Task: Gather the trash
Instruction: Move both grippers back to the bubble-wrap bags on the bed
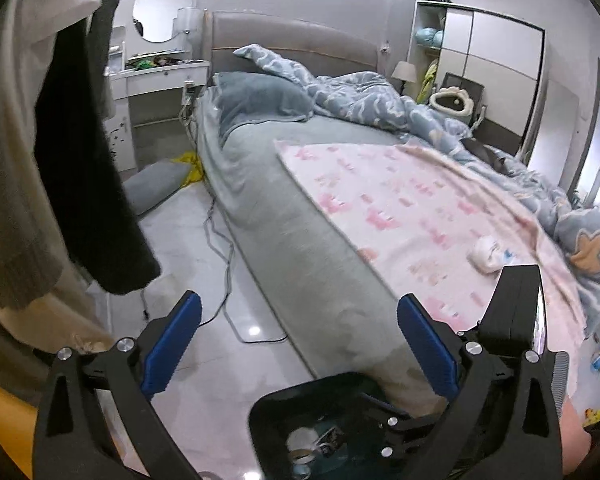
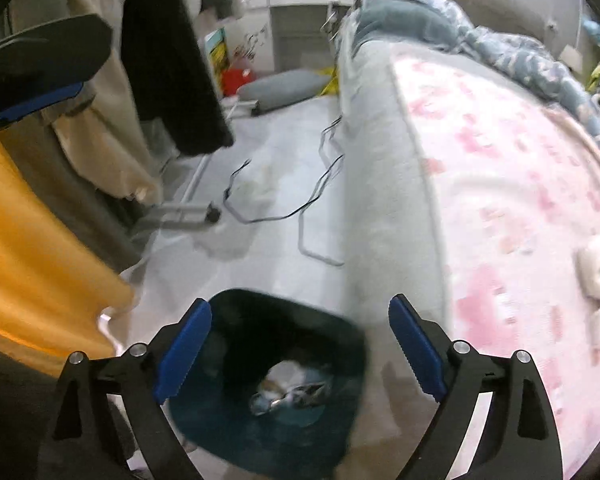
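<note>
A dark bin [image 1: 273,400] stands on the floor beside the bed, with white scraps and wrappers [image 1: 312,446] lying in its bottom. My left gripper [image 1: 299,300] hovers above it, open, with nothing between its blue pads. The right wrist view is blurred; in it my right gripper [image 2: 300,303] is also open and empty, straight over the bin [image 2: 340,326] and the trash [image 2: 287,388] inside. A crumpled white piece of trash [image 1: 486,254] lies on the pink blanket near the bed's foot and appears as a blurred crumpled white piece [image 2: 598,268] at the right wrist view's right edge.
The bed [image 1: 300,248] fills the right, with a pink blanket [image 1: 412,208] and a blue duvet [image 1: 380,100]. Cables [image 1: 223,264] trail over the pale floor. Dark and beige clothes [image 1: 87,160] hang at the left. A grey pillow [image 1: 155,184] lies near the white dressing table [image 1: 155,80].
</note>
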Action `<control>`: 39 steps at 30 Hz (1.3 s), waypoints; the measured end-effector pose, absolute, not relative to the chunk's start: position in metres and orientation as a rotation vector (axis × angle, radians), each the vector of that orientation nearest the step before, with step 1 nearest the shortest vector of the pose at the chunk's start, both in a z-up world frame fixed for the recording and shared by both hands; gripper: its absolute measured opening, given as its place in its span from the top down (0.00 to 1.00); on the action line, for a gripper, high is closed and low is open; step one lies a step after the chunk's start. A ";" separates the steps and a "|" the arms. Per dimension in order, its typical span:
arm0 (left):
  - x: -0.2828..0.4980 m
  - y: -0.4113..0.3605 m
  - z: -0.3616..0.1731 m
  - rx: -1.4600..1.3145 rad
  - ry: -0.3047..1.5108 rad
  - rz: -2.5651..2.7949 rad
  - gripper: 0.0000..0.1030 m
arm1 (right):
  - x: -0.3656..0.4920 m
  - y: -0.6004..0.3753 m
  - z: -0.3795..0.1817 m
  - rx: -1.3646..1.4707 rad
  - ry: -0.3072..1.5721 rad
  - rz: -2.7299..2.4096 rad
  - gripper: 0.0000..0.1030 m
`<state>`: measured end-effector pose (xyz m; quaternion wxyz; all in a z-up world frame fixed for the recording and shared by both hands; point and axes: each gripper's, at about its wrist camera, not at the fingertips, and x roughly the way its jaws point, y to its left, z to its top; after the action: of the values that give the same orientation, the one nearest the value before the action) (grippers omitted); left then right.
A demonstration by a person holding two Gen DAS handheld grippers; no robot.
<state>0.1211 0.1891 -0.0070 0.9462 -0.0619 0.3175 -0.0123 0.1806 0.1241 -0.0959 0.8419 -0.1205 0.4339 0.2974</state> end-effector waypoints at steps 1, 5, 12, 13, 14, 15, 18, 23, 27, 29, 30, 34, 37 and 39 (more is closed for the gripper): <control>0.124 0.186 -0.006 -0.142 0.644 -0.037 0.03 | 0.185 0.118 -0.094 -0.238 0.913 0.622 0.11; 0.137 0.171 -0.005 -0.155 0.653 -0.056 0.03 | 0.202 0.091 -0.088 -0.183 0.882 0.596 0.11; 0.159 0.140 0.000 -0.163 0.640 -0.113 0.03 | 0.218 0.049 -0.070 -0.177 0.821 0.540 0.11; 0.161 0.136 0.000 -0.166 0.639 -0.127 0.03 | 0.220 0.043 -0.067 -0.182 0.810 0.537 0.11; 0.164 0.131 0.000 -0.167 0.640 -0.143 0.03 | 0.220 0.040 -0.064 -0.187 0.802 0.533 0.11; 0.166 0.125 0.000 -0.164 0.641 -0.155 0.03 | 0.222 0.031 -0.061 -0.194 0.787 0.522 0.11; 0.174 0.108 -0.002 -0.155 0.641 -0.188 0.03 | 0.229 0.007 -0.057 -0.200 0.769 0.483 0.10; 0.187 0.082 -0.007 -0.131 0.650 -0.210 0.03 | 0.240 -0.034 -0.053 -0.159 0.760 0.424 0.10; 0.198 0.060 -0.012 -0.118 0.657 -0.249 0.03 | 0.245 -0.060 -0.051 -0.147 0.747 0.382 0.10; 0.203 0.049 -0.015 -0.107 0.659 -0.270 0.03 | 0.248 -0.072 -0.052 -0.151 0.744 0.362 0.10; 0.206 0.045 -0.016 -0.103 0.661 -0.282 0.03 | 0.250 -0.076 -0.053 -0.153 0.745 0.354 0.10; 0.215 0.027 -0.023 -0.074 0.667 -0.320 0.04 | 0.259 -0.099 -0.061 -0.150 0.762 0.311 0.10; 0.222 0.013 -0.028 -0.039 0.664 -0.328 0.04 | 0.264 -0.114 -0.066 -0.145 0.773 0.290 0.10; 0.227 0.005 -0.031 -0.028 0.669 -0.338 0.04 | 0.268 -0.122 -0.069 -0.142 0.786 0.275 0.10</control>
<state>0.2268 0.0052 -0.0311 0.9304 -0.0138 0.3269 -0.1652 0.2685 -0.1224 -0.0694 0.9121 -0.0687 0.3815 0.1335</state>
